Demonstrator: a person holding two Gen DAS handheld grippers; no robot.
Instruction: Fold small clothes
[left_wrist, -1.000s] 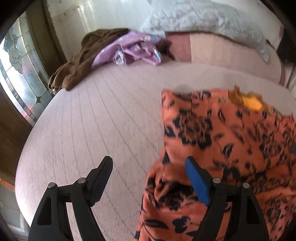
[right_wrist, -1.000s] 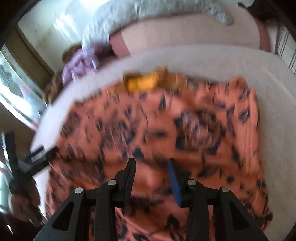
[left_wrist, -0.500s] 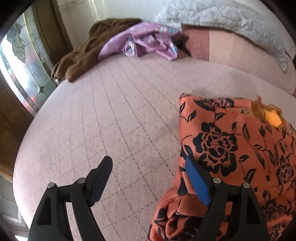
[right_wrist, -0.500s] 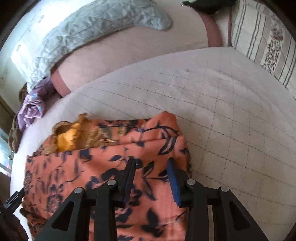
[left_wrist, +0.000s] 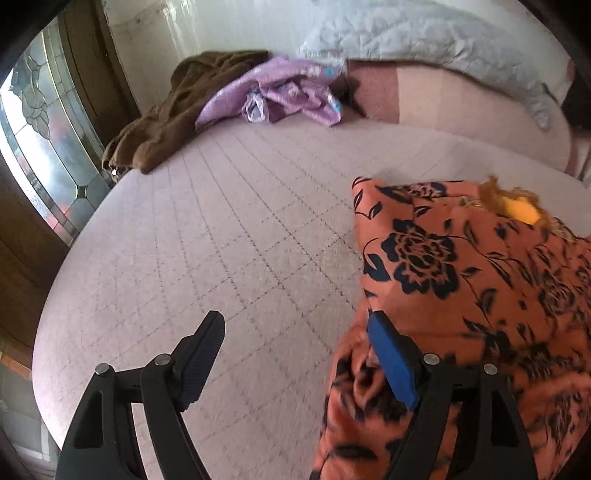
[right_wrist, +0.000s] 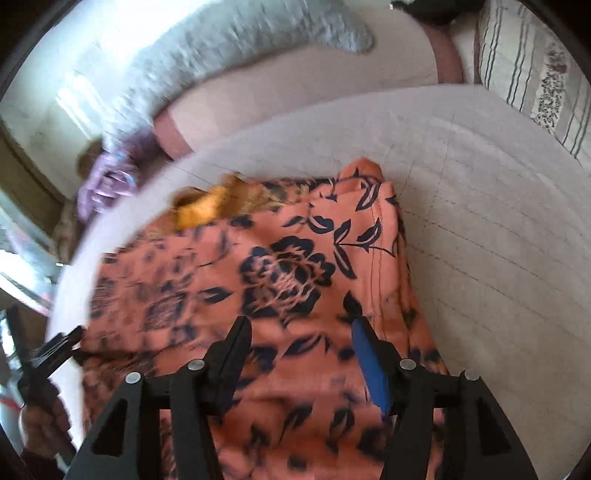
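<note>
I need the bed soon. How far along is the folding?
Done: the orange floral garment lies on the bed, apparently folded over once. In hand: nothing gripped; the right claw is opening above it, the left claw open at its edge. Left: its further folds, the purple garment, the brown one.

Left claw (left_wrist: 295, 347) agape, right claw (right_wrist: 301, 343) opening.
</note>
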